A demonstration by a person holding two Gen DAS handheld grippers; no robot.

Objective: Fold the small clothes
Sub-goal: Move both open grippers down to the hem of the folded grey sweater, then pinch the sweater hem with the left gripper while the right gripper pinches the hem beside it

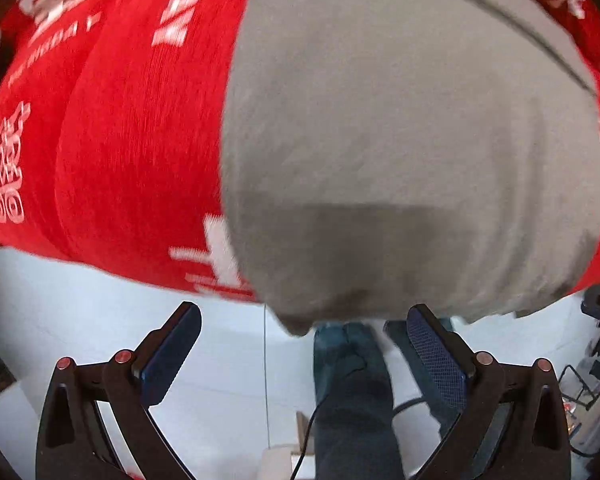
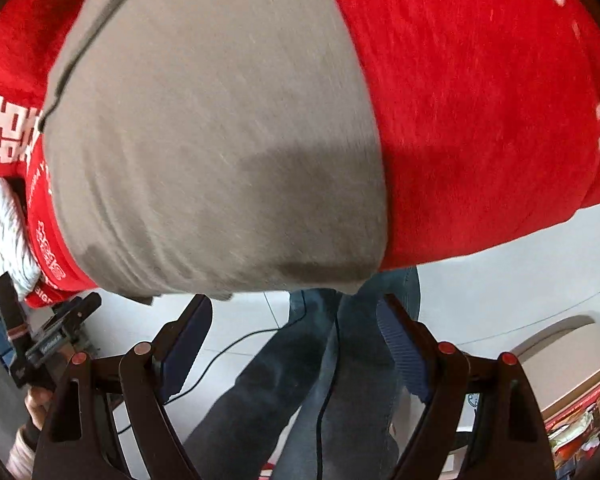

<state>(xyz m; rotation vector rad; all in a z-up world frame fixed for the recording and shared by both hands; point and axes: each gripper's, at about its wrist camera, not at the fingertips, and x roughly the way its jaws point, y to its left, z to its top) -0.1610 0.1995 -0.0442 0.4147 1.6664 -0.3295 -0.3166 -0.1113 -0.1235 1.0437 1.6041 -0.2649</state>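
A grey garment point(image 1: 400, 140) lies flat on a red cloth with white print point(image 1: 112, 140) that covers the table; its near edge hangs slightly over the table's front edge. In the right wrist view the same grey garment point(image 2: 212, 140) lies on the red cloth point(image 2: 480, 120). My left gripper point(image 1: 304, 320) is open and empty, just below the garment's near edge. My right gripper point(image 2: 296, 308) is open and empty, just below that edge as well. Neither touches the garment.
Below the table edge are a white tiled floor point(image 1: 80, 320), the person's jeans-clad legs point(image 2: 332, 380) and black cables point(image 2: 220, 356). The other hand-held gripper point(image 2: 56, 344) shows at the left of the right wrist view. Boxes and clutter point(image 2: 580, 412) sit at the lower right.
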